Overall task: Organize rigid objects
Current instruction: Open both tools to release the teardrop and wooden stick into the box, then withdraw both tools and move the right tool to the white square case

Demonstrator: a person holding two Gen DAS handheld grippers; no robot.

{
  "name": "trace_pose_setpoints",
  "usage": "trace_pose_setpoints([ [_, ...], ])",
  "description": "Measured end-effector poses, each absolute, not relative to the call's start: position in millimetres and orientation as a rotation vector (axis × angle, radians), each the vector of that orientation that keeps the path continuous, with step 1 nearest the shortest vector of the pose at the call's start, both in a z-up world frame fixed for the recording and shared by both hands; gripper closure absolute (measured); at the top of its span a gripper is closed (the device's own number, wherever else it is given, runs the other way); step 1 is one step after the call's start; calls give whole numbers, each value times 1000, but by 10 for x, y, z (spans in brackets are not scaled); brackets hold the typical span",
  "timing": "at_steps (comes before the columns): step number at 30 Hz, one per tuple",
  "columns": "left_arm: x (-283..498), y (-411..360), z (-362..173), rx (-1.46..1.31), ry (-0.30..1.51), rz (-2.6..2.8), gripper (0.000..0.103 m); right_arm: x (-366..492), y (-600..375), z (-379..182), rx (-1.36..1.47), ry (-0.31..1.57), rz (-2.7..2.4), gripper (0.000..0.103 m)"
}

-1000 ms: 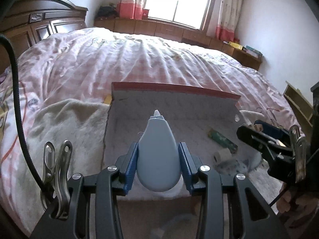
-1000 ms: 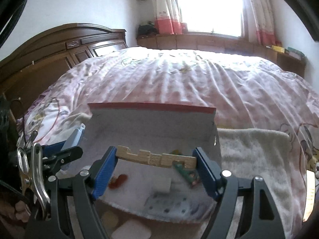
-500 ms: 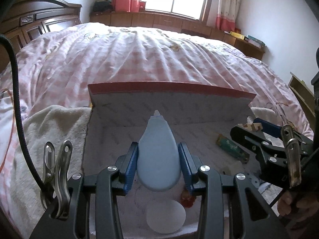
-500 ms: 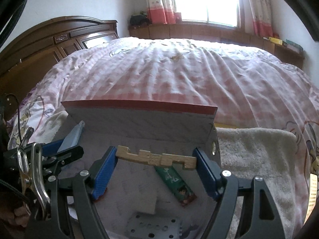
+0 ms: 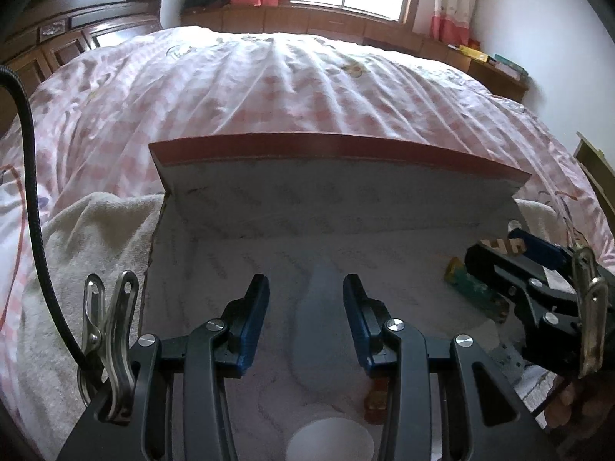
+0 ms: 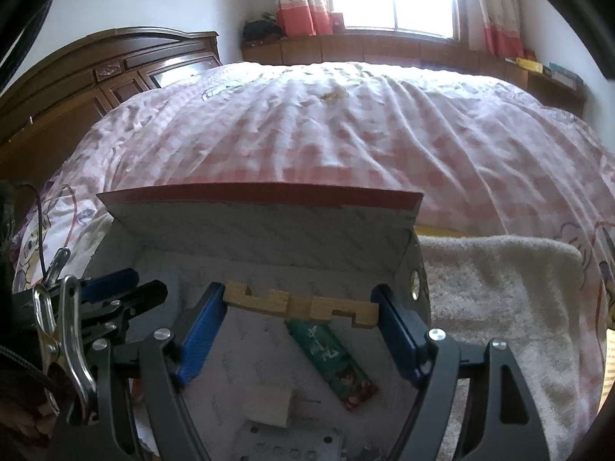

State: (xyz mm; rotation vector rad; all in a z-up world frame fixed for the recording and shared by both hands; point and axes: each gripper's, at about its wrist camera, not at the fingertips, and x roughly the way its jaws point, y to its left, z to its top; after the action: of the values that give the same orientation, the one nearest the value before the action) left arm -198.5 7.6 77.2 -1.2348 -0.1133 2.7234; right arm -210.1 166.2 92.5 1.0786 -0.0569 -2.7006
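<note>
Pink-and-white checked quilt (image 5: 307, 88) is covering the wide bed, and a cream fluffy towel (image 6: 499, 288) is lying across its near edge. On the towel a grey cardboard box with a red rim (image 5: 326, 199) is sitting open, its back wall facing both cameras. The two hand-held grippers are reaching side by side over the box, both angling forward and down toward its floor. The right gripper (image 6: 300, 299) is standing wide and clamping a pale notched wooden bar (image 6: 276, 301) end to end between its blue pads, above a green wrapped bar (image 6: 334, 361) and a small white block (image 6: 269, 411) on the box floor. The left gripper (image 5: 305, 284) is standing partly open around a smeared pale blue teardrop-shaped plastic piece (image 5: 319, 330). A gap is showing beside its left pad, so I cannot tell whether the piece is gripped or lying loose in the box. The main risk is the wooden bar: gripped only by its ends, it is likely to twist or slip free if the hand tilts, landing crookedly on the green bar. The blue piece, if barely pinched, could drop onto the white round disc (image 5: 330, 441) below.
</note>
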Motion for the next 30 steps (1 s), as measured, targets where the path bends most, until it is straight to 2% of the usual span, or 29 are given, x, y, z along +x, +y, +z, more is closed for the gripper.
trace_pose_setpoints([
  [5,-2005,66,751,-1250,-124,2729,61,-2114,1684,866,1118,-83,-2686,22],
  [9,-1987,66,756,-1242,-121,2737,53,-2092,1700,868,1120,-100,-2686,22],
  [21,-1817,43,867,-1216,-126,2747,53,-1863,1663,1002,1051,-103,-2685,18],
  [30,-1402,-50,1037,-1164,-154,2763,53,-1449,1707,1139,985,-152,-2692,18],
])
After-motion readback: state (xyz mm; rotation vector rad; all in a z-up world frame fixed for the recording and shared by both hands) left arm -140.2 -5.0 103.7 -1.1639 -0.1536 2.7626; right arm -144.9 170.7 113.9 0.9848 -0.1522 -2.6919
